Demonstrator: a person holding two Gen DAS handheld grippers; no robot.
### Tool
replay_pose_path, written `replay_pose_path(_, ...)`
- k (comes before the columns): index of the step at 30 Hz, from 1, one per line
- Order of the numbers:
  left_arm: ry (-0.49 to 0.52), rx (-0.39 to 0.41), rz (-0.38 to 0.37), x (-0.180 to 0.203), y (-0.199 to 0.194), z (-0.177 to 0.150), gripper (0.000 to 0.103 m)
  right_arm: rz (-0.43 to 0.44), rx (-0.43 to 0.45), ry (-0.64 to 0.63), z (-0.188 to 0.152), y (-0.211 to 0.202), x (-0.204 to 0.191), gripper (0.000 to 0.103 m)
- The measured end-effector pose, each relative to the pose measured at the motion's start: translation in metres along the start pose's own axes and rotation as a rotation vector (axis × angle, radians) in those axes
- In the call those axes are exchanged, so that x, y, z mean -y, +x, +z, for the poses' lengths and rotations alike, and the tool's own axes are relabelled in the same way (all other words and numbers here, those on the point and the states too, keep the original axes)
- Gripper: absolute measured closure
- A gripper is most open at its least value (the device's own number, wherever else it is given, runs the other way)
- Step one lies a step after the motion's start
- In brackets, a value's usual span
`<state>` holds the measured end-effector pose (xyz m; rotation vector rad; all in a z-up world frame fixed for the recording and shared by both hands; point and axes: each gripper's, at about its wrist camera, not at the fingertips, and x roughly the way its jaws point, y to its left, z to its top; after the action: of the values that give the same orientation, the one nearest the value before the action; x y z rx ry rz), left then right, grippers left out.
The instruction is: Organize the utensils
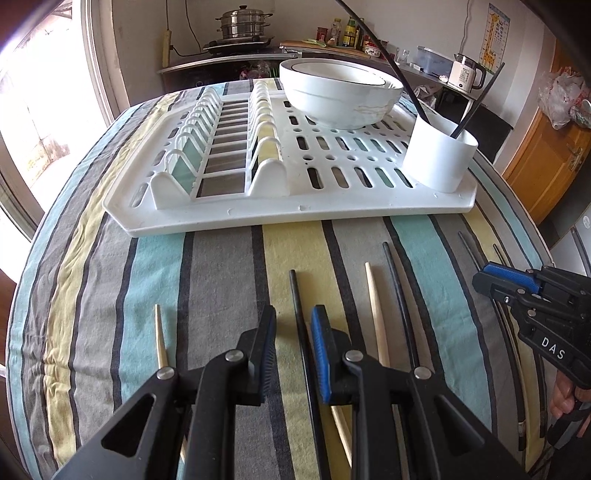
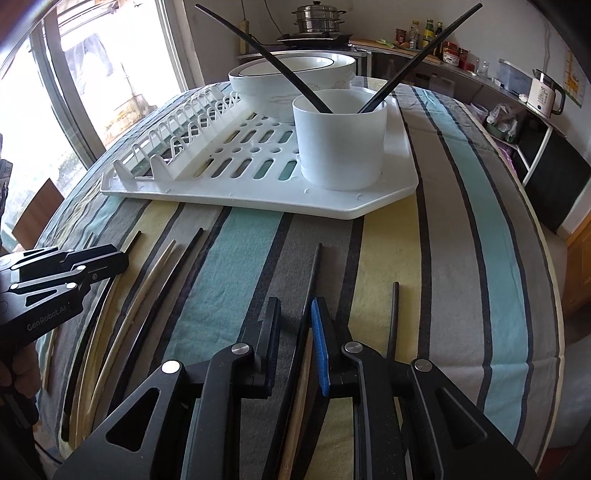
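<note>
Several black and wooden chopsticks lie on the striped tablecloth. My left gripper (image 1: 293, 314) is open low over a black chopstick (image 1: 297, 295), its jaws on either side of it; a wooden chopstick (image 1: 375, 306) lies just right of it. My right gripper (image 2: 295, 306) is open over another black chopstick (image 2: 314, 269), and it also shows at the right edge of the left wrist view (image 1: 487, 275). A white utensil cup (image 1: 437, 157) on the white drying rack (image 1: 258, 214) holds two black chopsticks (image 2: 291, 75).
White stacked bowls (image 1: 340, 92) stand at the back of the rack, beside its plate slots (image 1: 218, 129). The tablecloth (image 2: 461, 240) drops off at the right edge. A counter with a steamer pot (image 1: 242, 22), bottles and a kettle (image 1: 467, 72) is behind.
</note>
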<state>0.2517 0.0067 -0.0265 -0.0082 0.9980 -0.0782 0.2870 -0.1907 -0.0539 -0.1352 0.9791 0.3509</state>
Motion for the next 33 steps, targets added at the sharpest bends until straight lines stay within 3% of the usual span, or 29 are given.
replay_pose_path(3, 0.021, -0.001, 0.019, 0.003, 0.002, 0.003, 0.084, -0.010, -0.002, -0.007, 0.001, 0.001, -0.002, 0.097)
replay_pose_path(6, 0.032, -0.003, 0.037, 0.005, 0.005, 0.008, 0.093, -0.016, -0.004, -0.015, 0.002, 0.001, -0.004, 0.097)
replay_pose_path(13, 0.023, 0.002, 0.008, 0.002, 0.006, 0.014, 0.100, 0.026, 0.016, 0.019, 0.004, -0.004, 0.000, 0.098)
replay_pose_path(24, -0.002, 0.051, -0.076, -0.005, -0.016, 0.021, 0.100, 0.065, 0.105, 0.046, 0.011, -0.038, 0.005, 0.098)
replay_pose_path(33, 0.003, 0.151, -0.109, -0.008, -0.066, 0.023, 0.100, 0.100, 0.205, 0.060, 0.014, -0.076, 0.005, 0.098)
